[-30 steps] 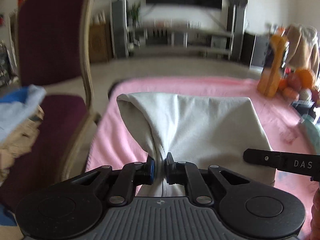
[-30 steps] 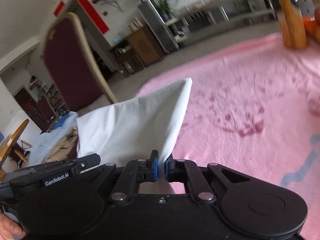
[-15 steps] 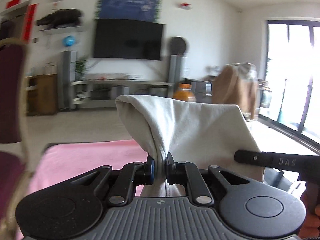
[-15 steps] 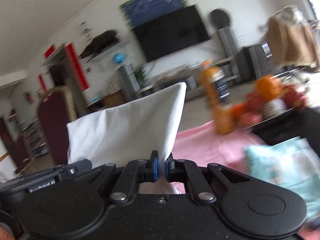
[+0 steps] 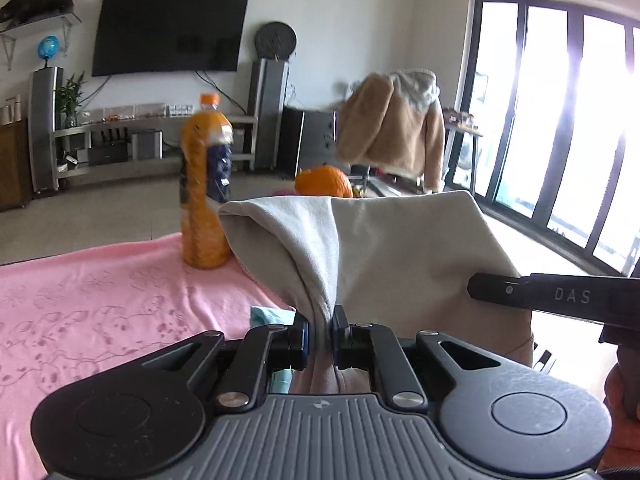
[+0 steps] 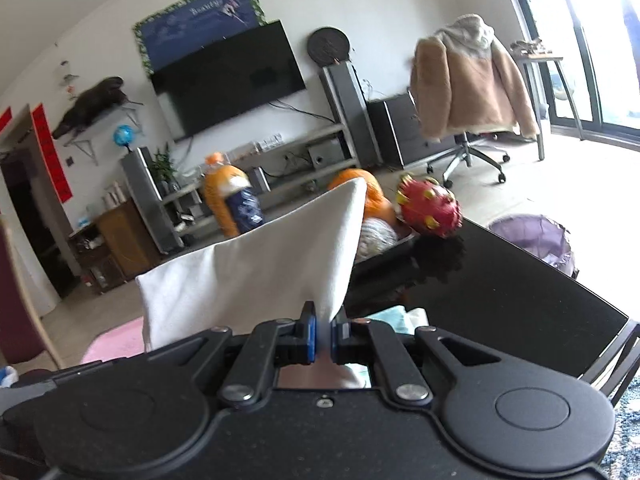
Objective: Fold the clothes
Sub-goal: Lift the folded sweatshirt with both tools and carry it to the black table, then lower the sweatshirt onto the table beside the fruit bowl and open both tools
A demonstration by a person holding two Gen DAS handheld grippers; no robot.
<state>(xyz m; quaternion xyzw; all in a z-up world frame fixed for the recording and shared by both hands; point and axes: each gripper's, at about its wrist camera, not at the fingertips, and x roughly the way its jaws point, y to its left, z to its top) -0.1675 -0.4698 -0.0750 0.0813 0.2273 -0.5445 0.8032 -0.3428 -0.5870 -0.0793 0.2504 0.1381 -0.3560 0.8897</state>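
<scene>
Hand-held grippers (image 5: 319,334) (image 6: 323,338) pinch raised cloth (image 5: 400,256).

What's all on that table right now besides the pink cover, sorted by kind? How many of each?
Held cloth, pinched by both grippers: 1 (white cloth, left gripper, right gripper)
Drink bottles: 1 (orange bottle)
Oranges: 1 (orange)
Dragon fruit: 1 (dragon fruit)
Light blue items under the cloth: 1 (blue item)
Total: 5

Orange drink bottle (image 5: 205,196) on pink blanket (image 5: 100,304), dragon fruit (image 6: 430,212) nearby.
</scene>
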